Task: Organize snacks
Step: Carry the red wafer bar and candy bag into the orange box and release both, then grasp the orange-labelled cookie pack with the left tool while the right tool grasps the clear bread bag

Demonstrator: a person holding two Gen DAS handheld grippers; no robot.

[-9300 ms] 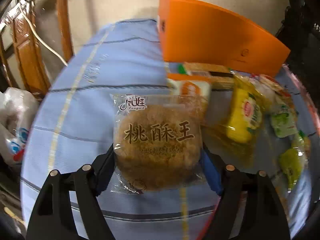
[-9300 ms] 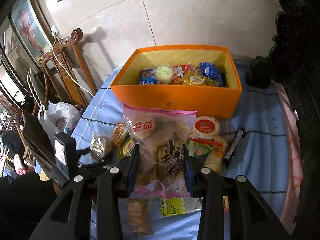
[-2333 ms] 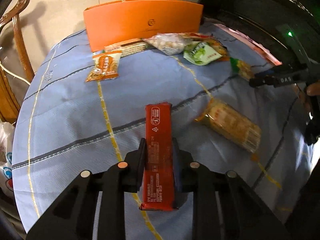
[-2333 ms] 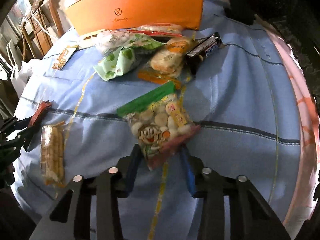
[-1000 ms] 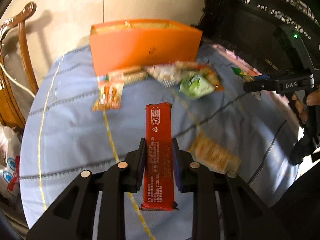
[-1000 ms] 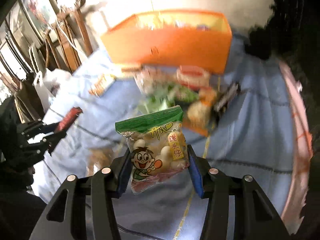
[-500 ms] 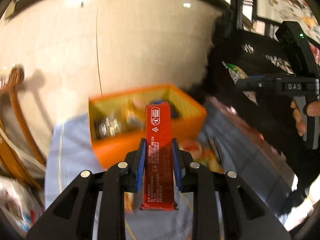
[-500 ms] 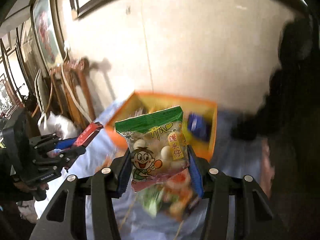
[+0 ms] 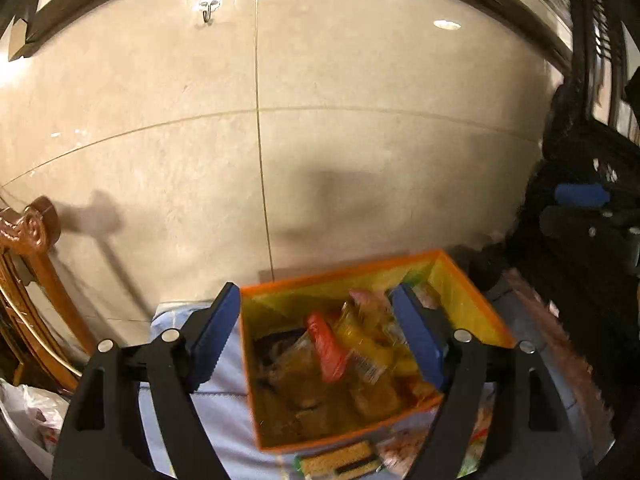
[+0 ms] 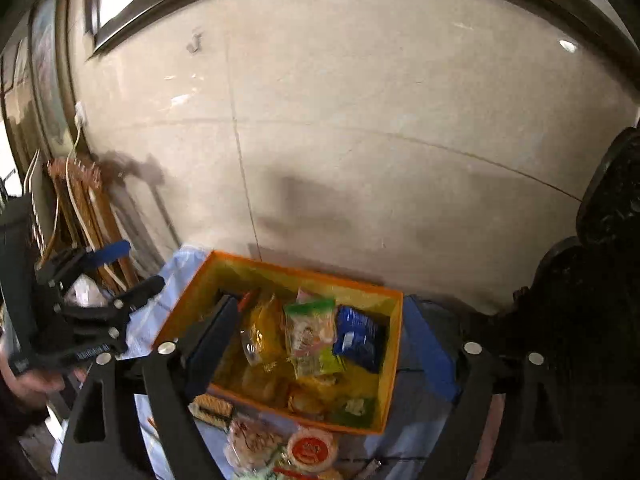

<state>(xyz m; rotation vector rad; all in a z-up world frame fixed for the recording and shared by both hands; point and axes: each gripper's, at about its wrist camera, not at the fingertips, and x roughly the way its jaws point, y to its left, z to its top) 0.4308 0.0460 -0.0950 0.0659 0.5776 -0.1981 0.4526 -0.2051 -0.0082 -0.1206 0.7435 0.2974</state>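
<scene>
Both claws, left gripper (image 9: 316, 336) and right gripper (image 10: 320, 344), now gape wide and empty above the orange cardboard box (image 9: 472, 304), the long red wrapped bar (image 9: 326, 346) and green-topped biscuit bag (image 10: 310, 326) released inside; more packets remain on the blue cloth (image 10: 412, 440).

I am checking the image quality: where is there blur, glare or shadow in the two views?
Left wrist view: the orange box and its snacks are smeared by motion; ceiling lights glare on the wall. Right wrist view: sharper, a soft shadow on the wall, straight lines bent by the fisheye.
</scene>
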